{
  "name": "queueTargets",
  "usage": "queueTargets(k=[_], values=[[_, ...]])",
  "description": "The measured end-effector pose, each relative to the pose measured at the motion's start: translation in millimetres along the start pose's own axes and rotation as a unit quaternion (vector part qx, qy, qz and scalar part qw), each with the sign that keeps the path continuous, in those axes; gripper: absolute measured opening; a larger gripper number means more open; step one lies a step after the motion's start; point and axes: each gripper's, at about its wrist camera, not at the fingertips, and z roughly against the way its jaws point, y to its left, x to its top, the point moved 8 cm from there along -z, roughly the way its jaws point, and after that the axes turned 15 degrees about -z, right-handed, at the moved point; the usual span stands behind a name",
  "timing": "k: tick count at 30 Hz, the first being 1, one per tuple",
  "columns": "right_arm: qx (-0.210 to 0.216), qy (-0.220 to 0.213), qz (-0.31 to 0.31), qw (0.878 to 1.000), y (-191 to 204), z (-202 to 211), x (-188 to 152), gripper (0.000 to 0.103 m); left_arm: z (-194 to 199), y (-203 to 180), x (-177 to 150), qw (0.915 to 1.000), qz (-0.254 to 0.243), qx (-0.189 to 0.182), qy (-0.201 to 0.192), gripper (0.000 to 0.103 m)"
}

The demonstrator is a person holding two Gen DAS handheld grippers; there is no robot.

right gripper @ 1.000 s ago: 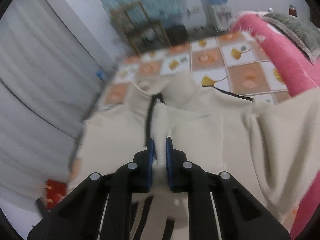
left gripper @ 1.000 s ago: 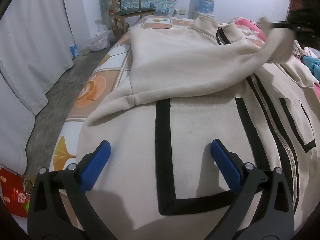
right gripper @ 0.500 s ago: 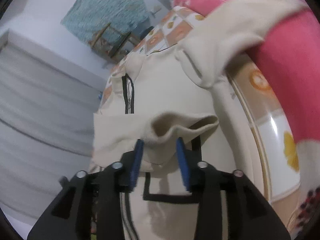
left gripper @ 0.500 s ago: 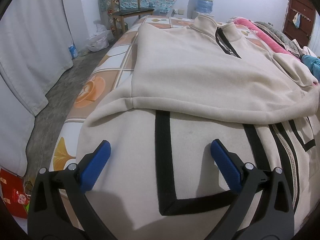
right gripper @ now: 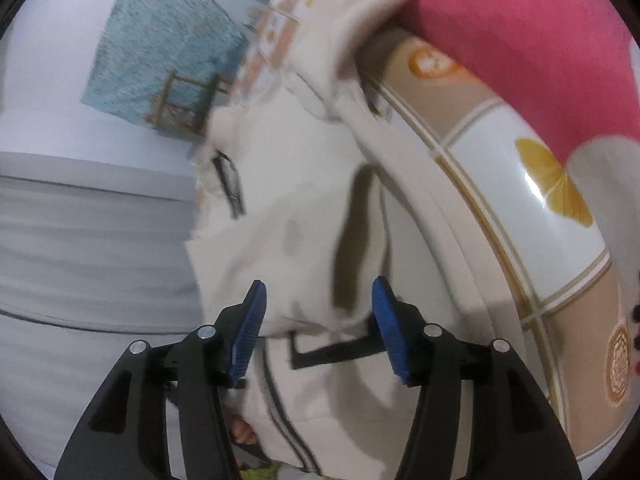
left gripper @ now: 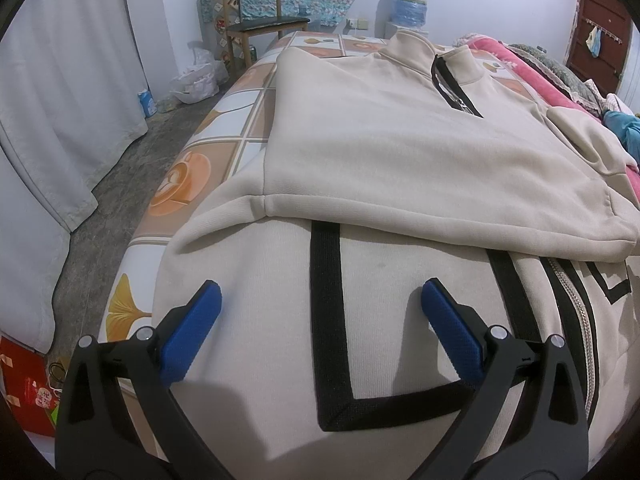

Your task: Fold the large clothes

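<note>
Beneath both gaping tongs lies the cream jacket.

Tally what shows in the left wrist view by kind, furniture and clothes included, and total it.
Cream jacket: 1
Wooden chair: 1
Water bottle: 1
Pink blanket: 1
Curtain: 1
Red box: 1
Total: 6
</note>
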Motion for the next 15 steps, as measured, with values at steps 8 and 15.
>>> queueTargets(k=[8,15], values=[[-0.069,-0.01,0.072,0.995,6.6,-31.5,9.9,0.056,-0.2,2.4,1.2,0.9999,0.007,0.004,0.008,0.097],[-0.13,-0.038,0.194,0.972,41.9,-26.3,-4.3,0.008,0.6,2.9,2.1,0.9998,0.0,0.001,0.018,0.097]])
